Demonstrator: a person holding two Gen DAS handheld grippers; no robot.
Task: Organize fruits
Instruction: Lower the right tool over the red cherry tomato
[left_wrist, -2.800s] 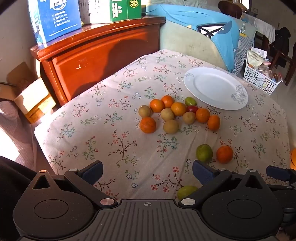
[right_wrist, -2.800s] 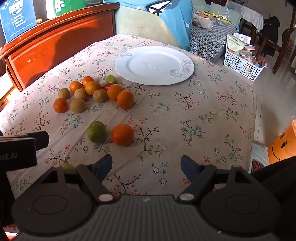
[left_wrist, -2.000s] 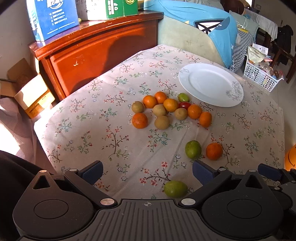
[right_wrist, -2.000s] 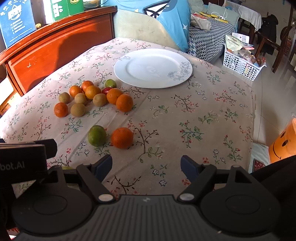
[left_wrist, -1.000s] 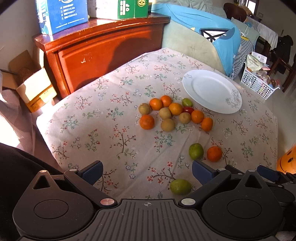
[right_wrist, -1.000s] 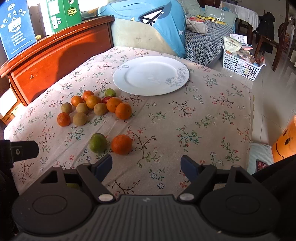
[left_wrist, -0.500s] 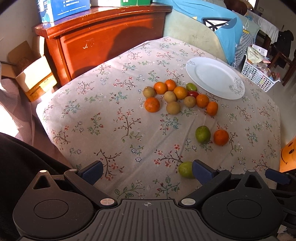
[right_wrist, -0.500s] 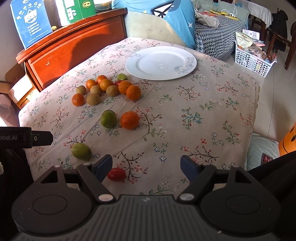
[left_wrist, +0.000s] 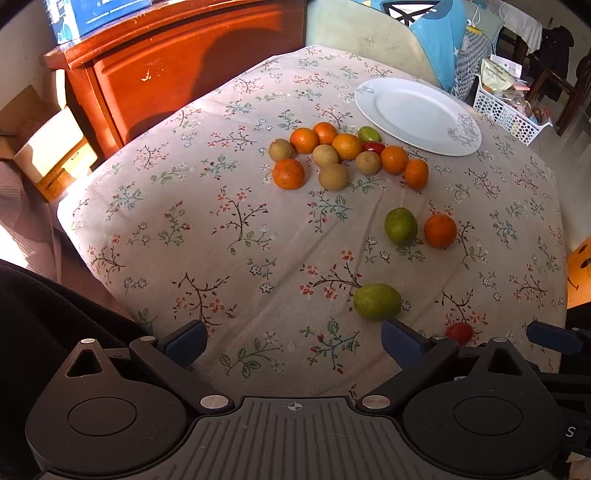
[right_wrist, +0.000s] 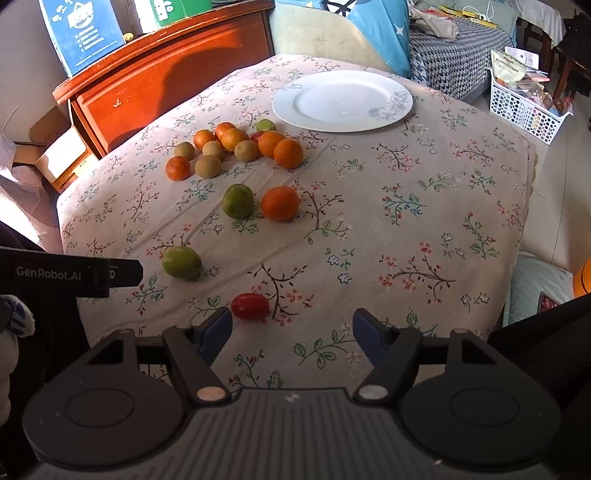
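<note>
Fruits lay loose on the floral-clothed surface. A red cherry tomato sat nearest the right tool, just ahead of its left fingertip at about 11 o'clock, touching neither pad. A pale green fruit lay farther out at 10 o'clock, and beyond it a second green fruit sat just beside a lone orange, the two close but apart. Farther toward 12 o'clock lay the main cluster: several oranges, several brown-skinned fruits, a small green fruit and a small red one, mostly touching one another. A white plate with a grey floral motif on its rim stood past the cluster at 12 to 1 o'clock, holding no fruit. The right tool was spread wide with its jaws closing, nothing between them but cloth. The left tool was released, jaws wide apart over bare cloth; in its view the pale green fruit lay just ahead of its right fingertip at 1 o'clock, and the cherry tomato showed beyond that finger at 3 o'clock. Outward from the surface: a red-brown wooden cabinet at 10 to 11 o'clock carrying a blue box and a green box, a cardboard carton on the floor at 9 o'clock, a blue cushion at 12 o'clock, and a white perforated basket at 2 o'clock.
</note>
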